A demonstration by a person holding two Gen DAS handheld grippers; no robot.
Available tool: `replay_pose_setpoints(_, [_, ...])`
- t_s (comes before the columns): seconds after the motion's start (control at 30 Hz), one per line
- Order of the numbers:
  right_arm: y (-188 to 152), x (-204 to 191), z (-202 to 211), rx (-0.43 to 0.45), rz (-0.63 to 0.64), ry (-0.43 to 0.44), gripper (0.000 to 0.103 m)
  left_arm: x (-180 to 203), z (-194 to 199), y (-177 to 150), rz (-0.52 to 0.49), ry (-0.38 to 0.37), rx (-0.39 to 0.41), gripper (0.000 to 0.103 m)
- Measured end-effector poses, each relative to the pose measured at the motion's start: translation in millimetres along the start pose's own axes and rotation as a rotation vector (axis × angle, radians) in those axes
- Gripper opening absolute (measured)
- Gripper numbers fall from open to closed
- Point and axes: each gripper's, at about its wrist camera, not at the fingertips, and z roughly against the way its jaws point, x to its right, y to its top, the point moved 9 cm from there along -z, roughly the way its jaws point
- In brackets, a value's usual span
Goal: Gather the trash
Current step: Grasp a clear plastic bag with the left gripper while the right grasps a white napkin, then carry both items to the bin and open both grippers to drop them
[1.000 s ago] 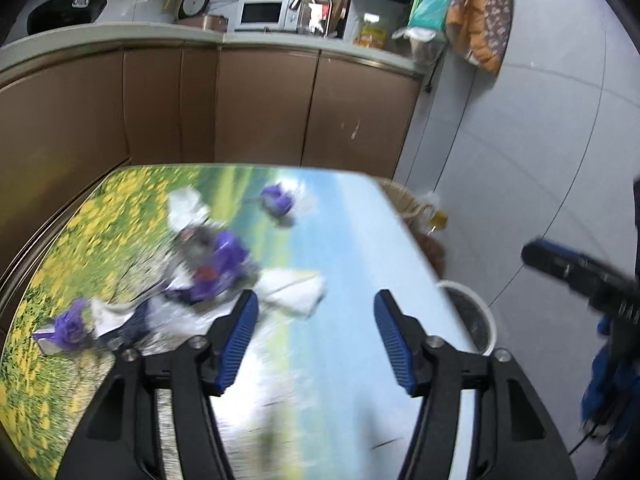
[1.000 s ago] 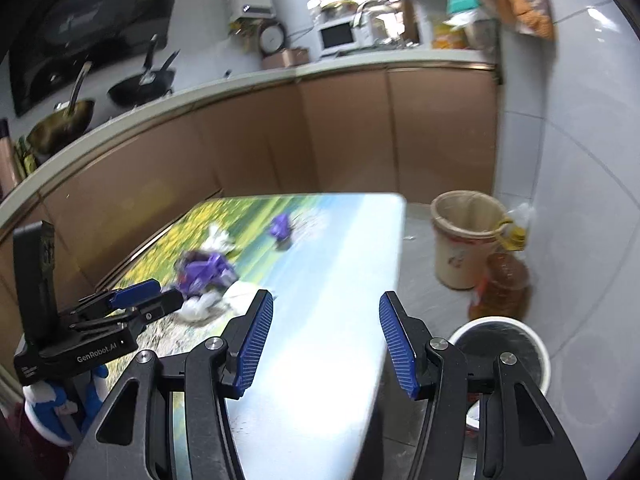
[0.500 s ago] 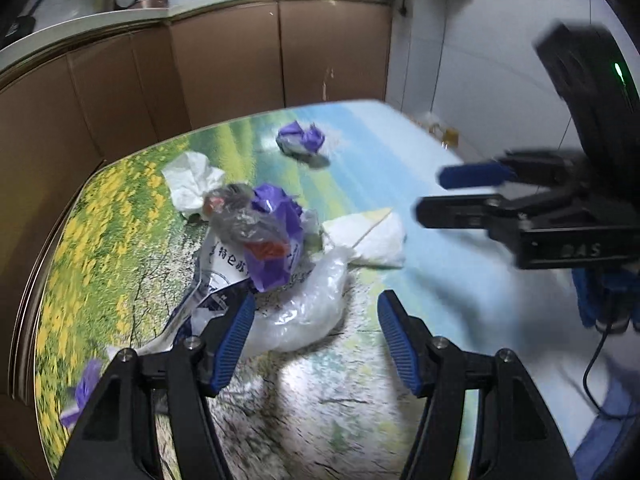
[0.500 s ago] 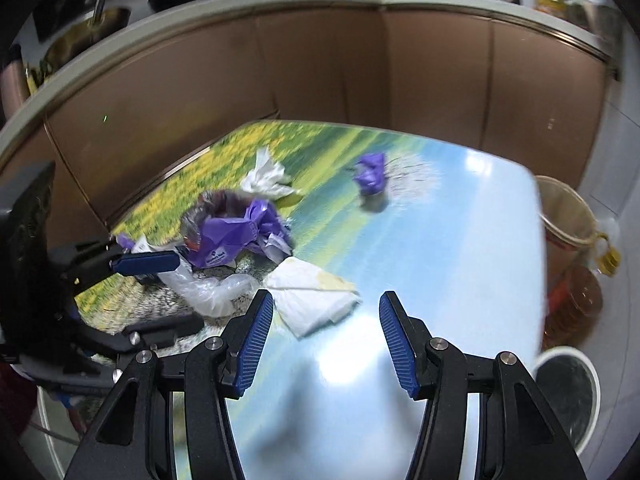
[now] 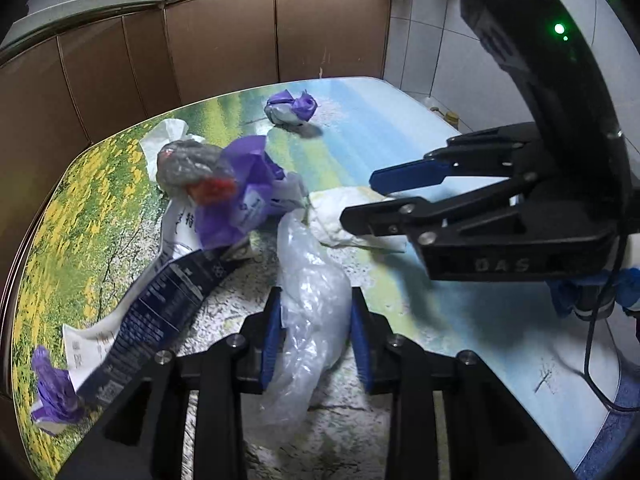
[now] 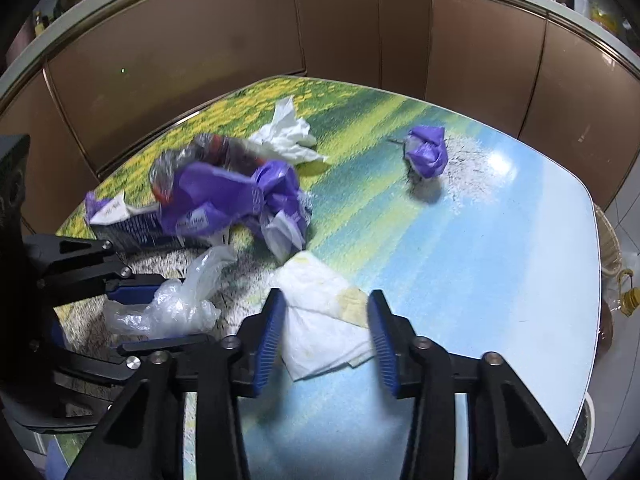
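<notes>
The bench (image 6: 500, 248), printed with a yellow flower meadow and blue sky, fills the middle of both views, with brown cabinets (image 6: 200, 40) curving across the top of each frame.

In the left wrist view the right tool (image 5: 384, 196) reaches in from the right edge of the frame, its blue-padded fingers apart above and below the near edge of a white folded paper (image 5: 352, 216). In the right wrist view that same paper (image 6: 324, 312) lies at lower centre between the spread fingers, which do not press it.

The left tool (image 5: 316, 332) sits at the bottom centre of its own view, its fingers either side of a crumpled clear plastic bag (image 5: 308, 312) and close against it; a firm clamp cannot be confirmed.

Left of centre lies a heap: a purple wrapper (image 5: 240, 204) with a grey crinkled bag (image 5: 188, 168) on top, and a dark printed carton (image 5: 160, 308) stretching toward the lower left.

A white tissue (image 6: 288, 136) lies behind the heap, upper centre in the right wrist view.

A small purple wad (image 5: 292, 110) sits alone toward the upper centre, well apart from the heap, and another purple scrap (image 5: 52, 392) lies at the lower left edge.
</notes>
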Motion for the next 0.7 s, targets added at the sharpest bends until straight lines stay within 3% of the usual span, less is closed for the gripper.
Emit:
replay_pose_setpoints(0.17, [-9.4,-3.0,6.3,-0.001,0.023,-0.007,0.014,4.9,15.2,-6.3,0.042,0.002,0.023,0.029])
replay_pose_setpoints(0.27, [-17.2,-1.4,11.8,0.002,0.007,0.0,0.008,4.9,25.9,-11.5,0.076,0.011,0.033,0.029])
replay_pose_setpoints(0.5, [-32.2,2.3,36.2,0.041,-0.071,0.045,0.004,5.9,53.6,-20.0,0.129,0.039,0.056,0.029])
replay_pose_setpoints(0.7, [-38.3,1.9,86.5,0.136,-0.102,0.073,0.004,11.6,73.6,-15.9,0.156,0.057,0.08,0.028])
